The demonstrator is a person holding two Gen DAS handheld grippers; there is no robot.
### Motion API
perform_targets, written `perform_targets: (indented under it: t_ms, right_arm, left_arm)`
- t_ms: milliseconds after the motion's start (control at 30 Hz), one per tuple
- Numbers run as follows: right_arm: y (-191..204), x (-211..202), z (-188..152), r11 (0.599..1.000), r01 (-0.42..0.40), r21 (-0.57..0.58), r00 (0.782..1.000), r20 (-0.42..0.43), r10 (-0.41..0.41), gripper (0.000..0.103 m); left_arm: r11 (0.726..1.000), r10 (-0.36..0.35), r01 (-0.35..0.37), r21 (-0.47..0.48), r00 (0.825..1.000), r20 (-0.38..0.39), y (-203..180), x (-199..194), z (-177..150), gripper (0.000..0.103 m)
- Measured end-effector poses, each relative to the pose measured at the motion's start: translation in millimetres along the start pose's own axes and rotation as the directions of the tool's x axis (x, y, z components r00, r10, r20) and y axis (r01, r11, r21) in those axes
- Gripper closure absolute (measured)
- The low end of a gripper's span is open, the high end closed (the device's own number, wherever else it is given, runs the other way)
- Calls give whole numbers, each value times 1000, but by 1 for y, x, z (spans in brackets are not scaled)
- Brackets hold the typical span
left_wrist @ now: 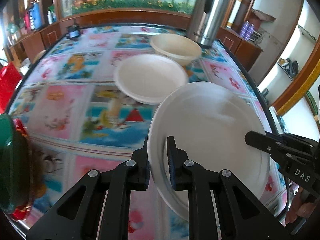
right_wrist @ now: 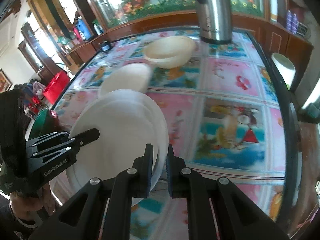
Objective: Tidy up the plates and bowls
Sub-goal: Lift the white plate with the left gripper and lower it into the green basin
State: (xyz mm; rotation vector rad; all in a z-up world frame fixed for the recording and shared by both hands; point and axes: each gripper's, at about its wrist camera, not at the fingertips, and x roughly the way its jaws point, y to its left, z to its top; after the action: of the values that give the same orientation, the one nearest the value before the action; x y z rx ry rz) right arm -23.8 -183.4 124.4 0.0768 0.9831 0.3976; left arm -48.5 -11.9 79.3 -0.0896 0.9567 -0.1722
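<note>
We are gripping the white plate (left_wrist: 206, 132) with both tongs, left tongs (left_wrist: 159, 160) clamped on its near rim, right tongs (right_wrist: 159, 166) clamped on the opposite rim, holding it tilted above the tabletop (left_wrist: 66, 108), near the white bowl (left_wrist: 150, 78) and cream bowl (left_wrist: 176, 48).

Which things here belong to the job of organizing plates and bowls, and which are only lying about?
For the job: white plate, held by left gripper and right gripper; white bowl; cream bowl.

Lying about: steel thermos; green dish.

One plate (left_wrist: 208, 124), two bowls (left_wrist: 150, 78)
</note>
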Motion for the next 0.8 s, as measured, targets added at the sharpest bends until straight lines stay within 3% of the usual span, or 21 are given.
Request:
perform_targets:
  t_ms: [467, 800]
  right_arm:
    - [92, 21, 24, 990, -71, -123, 997, 14, 74, 91]
    - [173, 42, 48, 959, -156, -237, 987, -3, 160, 89]
  left_arm:
    - [993, 79, -73, -91, 995, 63, 92, -50, -9, 89]
    - [973, 154, -131, -192, 982, 109, 173, -91, -10, 89]
